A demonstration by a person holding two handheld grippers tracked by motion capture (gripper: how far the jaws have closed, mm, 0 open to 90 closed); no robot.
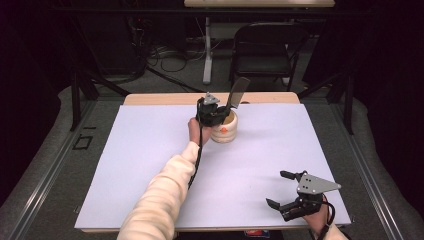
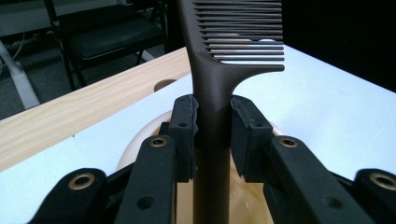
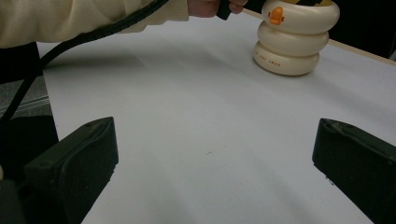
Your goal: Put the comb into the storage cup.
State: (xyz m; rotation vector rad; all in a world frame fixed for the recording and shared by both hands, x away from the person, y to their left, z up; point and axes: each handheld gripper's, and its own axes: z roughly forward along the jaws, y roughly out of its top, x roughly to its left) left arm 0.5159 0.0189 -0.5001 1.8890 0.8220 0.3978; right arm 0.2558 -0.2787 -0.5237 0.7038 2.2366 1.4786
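Note:
A dark brown comb [image 1: 238,92] [image 2: 219,79] stands upright, its handle reaching down into a cream ringed cup [image 1: 224,129] [image 3: 294,42] with an orange duck mark, near the table's far middle. My left gripper [image 1: 212,111] [image 2: 212,128] is shut on the comb's handle just above the cup's mouth, both pads [image 2: 184,126] pressing its sides. My right gripper [image 1: 280,189] [image 3: 212,158] hovers open near the front right of the table, nothing between its jaws, pointing toward the cup.
A white sheet [image 1: 150,165] covers the wooden table [image 1: 165,99], whose bare far edge shows behind the cup. A sleeved forearm [image 1: 160,200] crosses the middle from the front. A black folding chair [image 1: 265,47] and a desk leg [image 1: 207,55] stand beyond the table.

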